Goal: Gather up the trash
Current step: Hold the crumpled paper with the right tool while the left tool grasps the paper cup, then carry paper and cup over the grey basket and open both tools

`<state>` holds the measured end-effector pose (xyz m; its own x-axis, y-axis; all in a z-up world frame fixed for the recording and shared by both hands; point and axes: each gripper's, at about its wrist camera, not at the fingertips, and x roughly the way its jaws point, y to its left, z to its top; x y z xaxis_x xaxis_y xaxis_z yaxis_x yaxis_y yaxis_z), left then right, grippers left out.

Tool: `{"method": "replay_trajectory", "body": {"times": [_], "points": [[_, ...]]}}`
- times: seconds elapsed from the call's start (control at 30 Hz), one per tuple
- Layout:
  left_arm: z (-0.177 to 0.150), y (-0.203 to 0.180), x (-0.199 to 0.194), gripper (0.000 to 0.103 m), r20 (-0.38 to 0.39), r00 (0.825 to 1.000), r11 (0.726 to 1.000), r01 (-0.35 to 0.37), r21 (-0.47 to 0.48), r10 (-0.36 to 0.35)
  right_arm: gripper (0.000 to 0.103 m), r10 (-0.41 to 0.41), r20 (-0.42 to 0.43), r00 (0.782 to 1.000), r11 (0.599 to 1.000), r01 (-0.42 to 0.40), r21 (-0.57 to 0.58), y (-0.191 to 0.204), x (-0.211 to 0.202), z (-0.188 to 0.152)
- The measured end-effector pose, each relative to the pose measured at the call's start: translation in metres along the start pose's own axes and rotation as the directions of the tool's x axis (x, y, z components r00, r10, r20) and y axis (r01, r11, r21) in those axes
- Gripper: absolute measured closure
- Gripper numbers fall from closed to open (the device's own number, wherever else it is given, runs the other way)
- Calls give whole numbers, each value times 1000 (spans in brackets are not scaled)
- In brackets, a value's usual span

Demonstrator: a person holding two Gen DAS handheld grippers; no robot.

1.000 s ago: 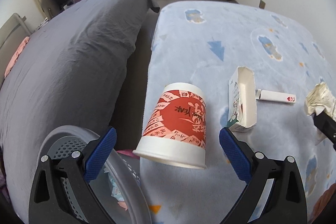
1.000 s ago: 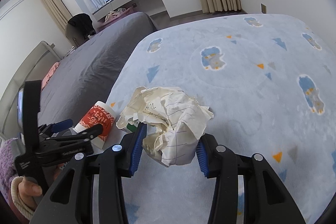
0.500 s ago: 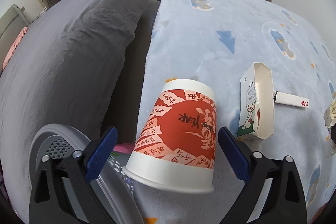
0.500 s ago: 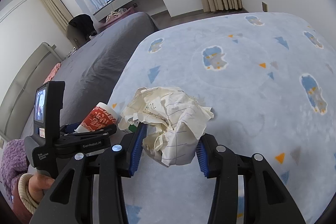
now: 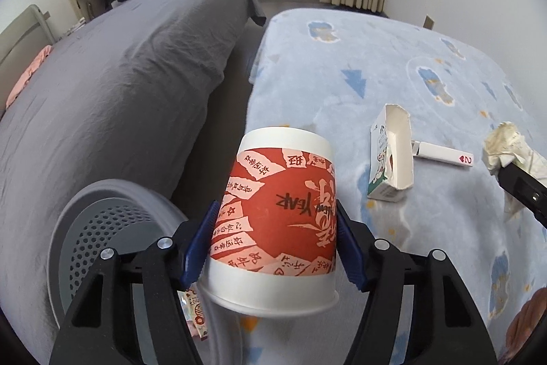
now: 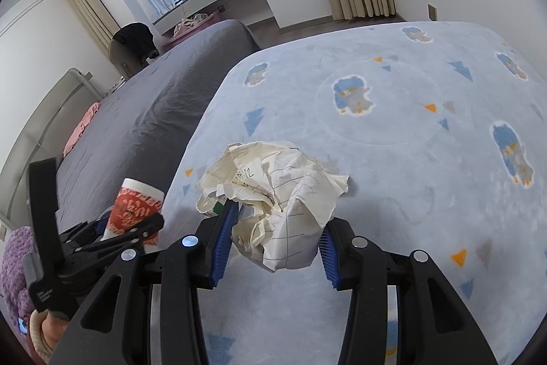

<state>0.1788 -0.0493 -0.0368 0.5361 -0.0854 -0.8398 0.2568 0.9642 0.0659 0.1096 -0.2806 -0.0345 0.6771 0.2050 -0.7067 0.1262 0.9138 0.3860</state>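
An upside-down red and white paper cup (image 5: 280,211) sits at the left edge of the light blue blanket (image 5: 359,57). My left gripper (image 5: 276,218) has it between its blue pads. The jaws are closing, and both pads touch the cup's sides. The right wrist view shows the same cup (image 6: 135,207) in the left gripper (image 6: 130,228) at lower left. My right gripper (image 6: 278,221) is shut on a crumpled ball of lined paper (image 6: 273,194) just above the blanket. That paper ball (image 5: 509,146) shows at the right edge of the left wrist view.
A grey perforated trash bin (image 5: 102,221) stands below the bed edge, left of the cup, with some wrappers inside. A torn white carton (image 5: 393,153) and a playing card (image 5: 444,154) lie on the blanket. A grey-covered bed (image 5: 119,74) lies across the gap.
My left gripper has moved in around the cup, and its jaws have narrowed from wide apart to touching the cup's sides. The right gripper and paper ball have not moved.
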Motion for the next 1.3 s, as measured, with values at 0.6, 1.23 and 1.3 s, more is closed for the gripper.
{"method": "replay_trajectory", "body": {"times": [0.6, 1.23, 1.3], "points": [[-61, 79, -84, 39, 148, 972, 978, -163, -134, 182, 60, 128, -16, 992, 984, -129, -121, 90, 6, -21], [-113, 157, -96, 39, 109, 953, 928, -243, -283, 283, 60, 224, -143, 964, 921, -258, -294, 206, 43, -61], [-114, 159, -96, 39, 107, 952, 926, -246, -287, 286, 60, 224, -154, 962, 915, -262, -306, 211, 46, -64]]}}
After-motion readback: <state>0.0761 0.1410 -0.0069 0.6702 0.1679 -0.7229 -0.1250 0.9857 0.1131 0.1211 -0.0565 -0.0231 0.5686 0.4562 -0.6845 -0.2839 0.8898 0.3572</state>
